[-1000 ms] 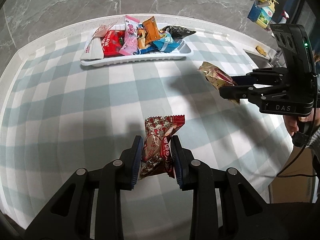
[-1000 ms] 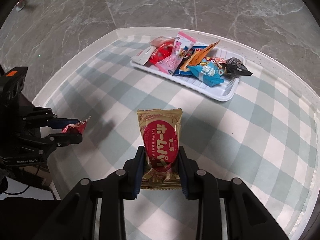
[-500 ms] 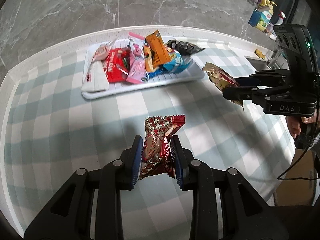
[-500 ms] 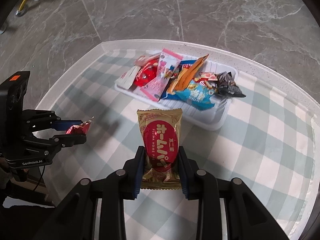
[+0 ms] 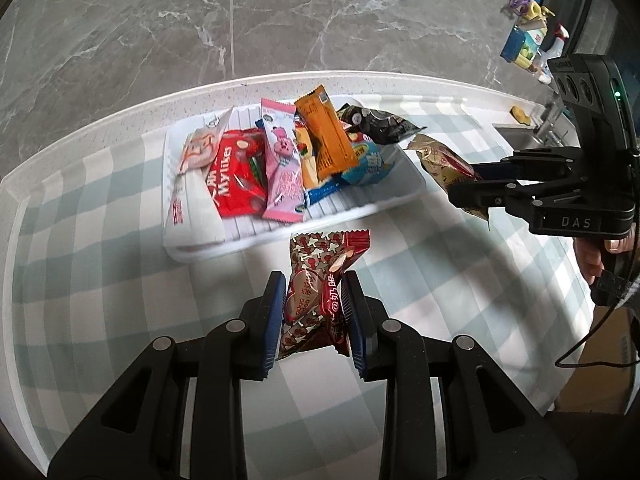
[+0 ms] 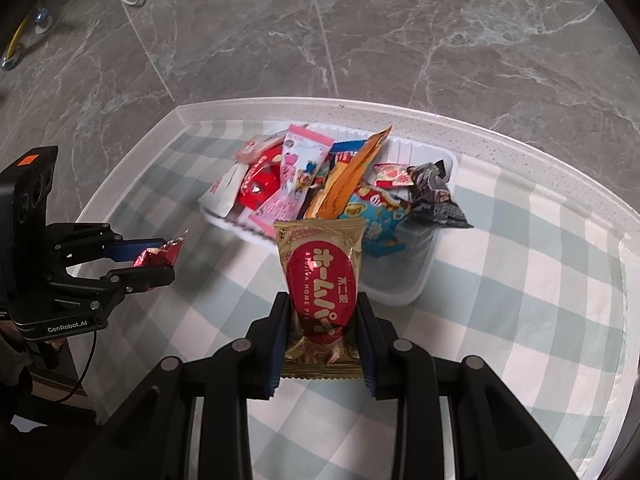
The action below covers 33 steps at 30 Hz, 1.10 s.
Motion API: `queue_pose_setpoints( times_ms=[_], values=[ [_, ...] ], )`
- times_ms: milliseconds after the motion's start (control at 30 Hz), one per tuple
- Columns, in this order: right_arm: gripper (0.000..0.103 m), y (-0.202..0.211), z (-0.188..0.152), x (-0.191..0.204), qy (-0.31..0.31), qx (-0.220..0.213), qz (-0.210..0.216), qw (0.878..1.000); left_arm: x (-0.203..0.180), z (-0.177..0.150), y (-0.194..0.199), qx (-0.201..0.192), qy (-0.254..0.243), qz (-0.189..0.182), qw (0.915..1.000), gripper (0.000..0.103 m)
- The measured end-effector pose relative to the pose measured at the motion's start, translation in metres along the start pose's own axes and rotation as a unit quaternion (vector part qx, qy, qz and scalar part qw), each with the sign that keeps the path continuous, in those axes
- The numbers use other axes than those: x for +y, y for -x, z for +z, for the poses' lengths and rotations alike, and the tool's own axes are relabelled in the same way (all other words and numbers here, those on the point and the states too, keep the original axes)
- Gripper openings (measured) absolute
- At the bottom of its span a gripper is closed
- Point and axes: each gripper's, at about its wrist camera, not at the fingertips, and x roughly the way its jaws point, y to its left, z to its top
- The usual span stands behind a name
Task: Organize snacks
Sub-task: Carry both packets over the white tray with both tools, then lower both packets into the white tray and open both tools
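Two claws, two crinkly packets, one ribbed white tray.
My left claw clamps a red foil packet; my right claw clamps a gold pie packet, both near that tray.

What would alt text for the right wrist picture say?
Two black fingers pinch a gold and red snack packet above a checked tablecloth. Beyond it sits a white tray heaped with snack packets, and the other gripper holds a small red packet.
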Motion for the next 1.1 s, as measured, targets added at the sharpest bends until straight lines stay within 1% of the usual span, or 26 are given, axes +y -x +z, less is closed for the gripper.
queue_pose_setpoints(
  times_ms=[533, 867, 1100],
  values=[
    [0.033, -0.018, 0.034, -0.022, -0.022, -0.006, -0.003, 1.000, 0.019, 0.038, -0.025, -0.003, 0.002, 0.002, 1.0000, 0.027],
    [0.033, -0.030, 0.056, -0.031, -0.030, -0.011, -0.003, 0.999, 0.033, 0.074, -0.031, -0.020, 0.002, 0.008, 0.9998, 0.027],
    [0.033, -0.041, 0.068, -0.043, -0.046, -0.011, -0.006, 0.999, 0.047, 0.095, -0.042, -0.022, 0.005, 0.014, 0.9996, 0.027]
  ],
)
